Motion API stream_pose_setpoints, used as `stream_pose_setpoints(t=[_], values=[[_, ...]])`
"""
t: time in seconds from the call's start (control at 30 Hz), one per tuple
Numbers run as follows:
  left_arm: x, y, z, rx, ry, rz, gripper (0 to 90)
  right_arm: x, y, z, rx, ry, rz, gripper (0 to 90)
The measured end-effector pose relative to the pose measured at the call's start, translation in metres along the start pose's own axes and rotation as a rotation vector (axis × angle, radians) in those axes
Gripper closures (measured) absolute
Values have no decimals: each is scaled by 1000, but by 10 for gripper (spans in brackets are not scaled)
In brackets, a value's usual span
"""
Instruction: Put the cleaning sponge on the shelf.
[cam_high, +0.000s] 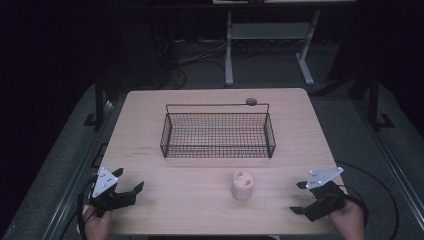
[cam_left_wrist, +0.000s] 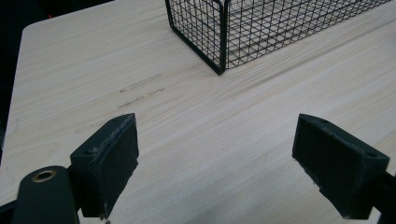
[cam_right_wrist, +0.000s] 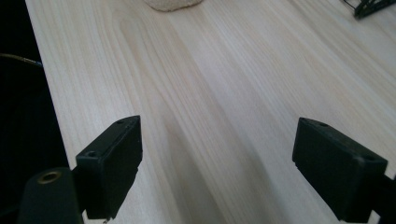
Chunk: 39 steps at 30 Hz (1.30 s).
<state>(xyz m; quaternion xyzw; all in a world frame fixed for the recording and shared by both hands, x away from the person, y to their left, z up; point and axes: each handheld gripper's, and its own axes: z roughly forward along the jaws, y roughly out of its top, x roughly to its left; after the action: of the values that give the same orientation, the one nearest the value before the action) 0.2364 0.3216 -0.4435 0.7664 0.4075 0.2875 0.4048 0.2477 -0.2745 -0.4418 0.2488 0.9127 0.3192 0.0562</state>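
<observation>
Wooden table (cam_high: 150, 125) is holding a bread roll (cam_high: 242, 186), at nine o'clock from the right gripper (cam_high: 299, 197); looking light, soft, crushable. Both grippers, left gripper (cam_high: 128, 182) included, are gaping, empty. Pinch its sides gently.

The table (cam_high: 165, 200) is pale wood with a fine, straight grain running in light and slightly darker tan streaks, and a few small dark marks sit at its left centre; around it, the upper part of the high view is almost black, with a white metal frame (cam_high: 229, 50) at the top. The basket (cam_high: 218, 136) in the middle of that view is black wire in a small square grid – the pale wood shows through it – and a small grey disc (cam_high: 251, 101) sits on its upper rim. The roll (cam_high: 242, 185) at lower centre is a beige, mottled cream, the left gripper (cam_high: 128, 181) and right gripper (cam_high: 298, 198) are black with pale grey, dotted three-cornered plates, and in the gripper views the jaw pads are matt black with a brass-coloured ring at lower left.
</observation>
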Motion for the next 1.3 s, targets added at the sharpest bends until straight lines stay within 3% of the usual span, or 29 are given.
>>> stream_pose_setpoints(t=[1.3], values=[[1,0,-1,-1,4,-5,137,9,51,12,71,97,-85,154]])
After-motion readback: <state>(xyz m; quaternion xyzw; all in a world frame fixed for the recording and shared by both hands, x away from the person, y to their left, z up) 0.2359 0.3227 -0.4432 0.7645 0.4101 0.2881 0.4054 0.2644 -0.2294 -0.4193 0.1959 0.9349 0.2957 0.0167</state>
